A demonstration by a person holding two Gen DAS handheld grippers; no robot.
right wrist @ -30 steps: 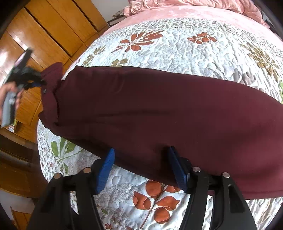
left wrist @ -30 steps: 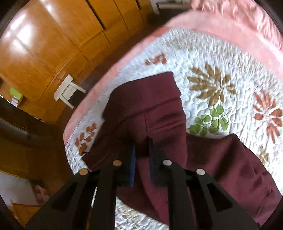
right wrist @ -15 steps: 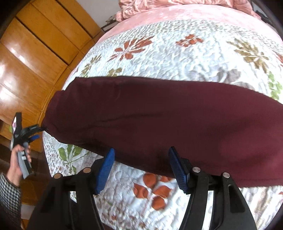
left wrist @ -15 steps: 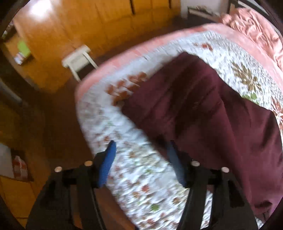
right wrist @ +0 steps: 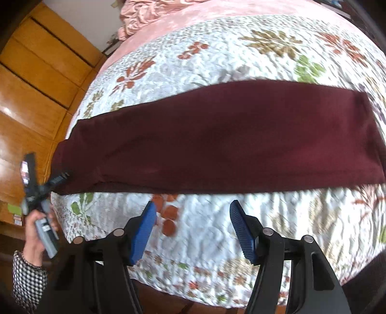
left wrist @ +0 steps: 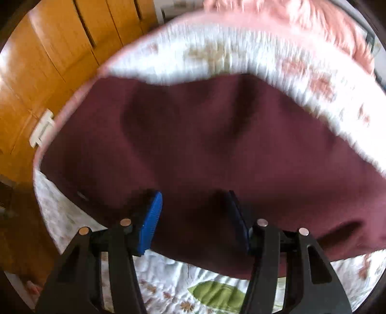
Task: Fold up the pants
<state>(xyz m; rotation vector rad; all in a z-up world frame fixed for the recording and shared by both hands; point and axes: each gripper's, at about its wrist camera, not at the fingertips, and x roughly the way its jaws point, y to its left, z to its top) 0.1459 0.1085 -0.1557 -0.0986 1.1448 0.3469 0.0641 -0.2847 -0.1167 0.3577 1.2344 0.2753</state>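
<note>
The maroon pants (right wrist: 217,135) lie flat in a long band across the floral quilt (right wrist: 217,48), folded lengthwise. In the left wrist view the pants (left wrist: 205,145) fill the middle, blurred. My left gripper (left wrist: 194,207) is open and empty, hovering over the near edge of the pants at their left end. It also shows in the right wrist view (right wrist: 58,180), held in a hand at the pants' left end. My right gripper (right wrist: 193,215) is open and empty, above bare quilt just in front of the pants' near edge.
The bed's front and left edges drop to a wooden floor (right wrist: 29,108). Orange wooden wardrobes (left wrist: 60,48) stand at the left. A pink blanket (right wrist: 154,12) lies bunched at the head of the bed. A small white stool (left wrist: 41,130) stands beside the bed.
My left gripper has let go of the pants' end, opened, and swung back over the fabric. My right gripper has drawn back off the pants towards the front edge.
</note>
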